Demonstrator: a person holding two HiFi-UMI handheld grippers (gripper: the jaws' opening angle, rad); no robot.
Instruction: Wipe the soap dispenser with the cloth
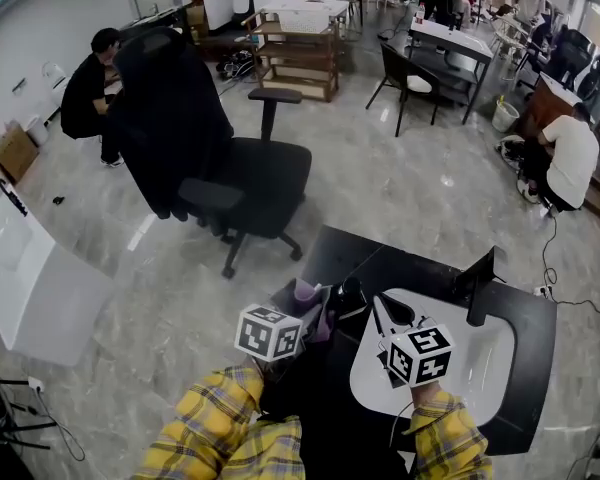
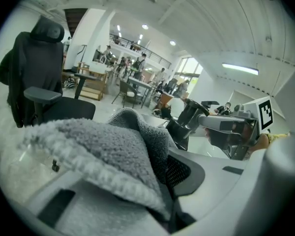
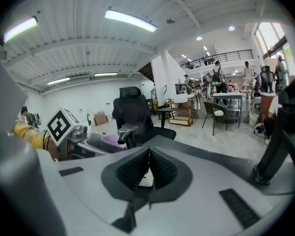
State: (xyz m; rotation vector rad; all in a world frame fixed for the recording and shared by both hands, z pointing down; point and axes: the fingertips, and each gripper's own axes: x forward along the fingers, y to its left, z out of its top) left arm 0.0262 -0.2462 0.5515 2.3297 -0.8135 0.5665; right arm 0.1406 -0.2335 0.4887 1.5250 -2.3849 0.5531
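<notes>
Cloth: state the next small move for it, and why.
Probably ease the left gripper forward until the cloth meets the dispenser. The cloth is clamped in its jaws, and the dispenser stands just ahead of it, seemingly not yet touched. The right gripper is shut on nothing, so the wiping falls to the left.

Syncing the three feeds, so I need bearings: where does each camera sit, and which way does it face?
Head view: on the head, steeply down over the sink; both sleeves, left tool and right tool show.
Left tool view: on the left tool, along jaws shut on the cloth; right tool at right.
Right tool view: on the right tool, along shut, empty jaws; left tool's cube at left.
Shared: the chair in all three.
</notes>
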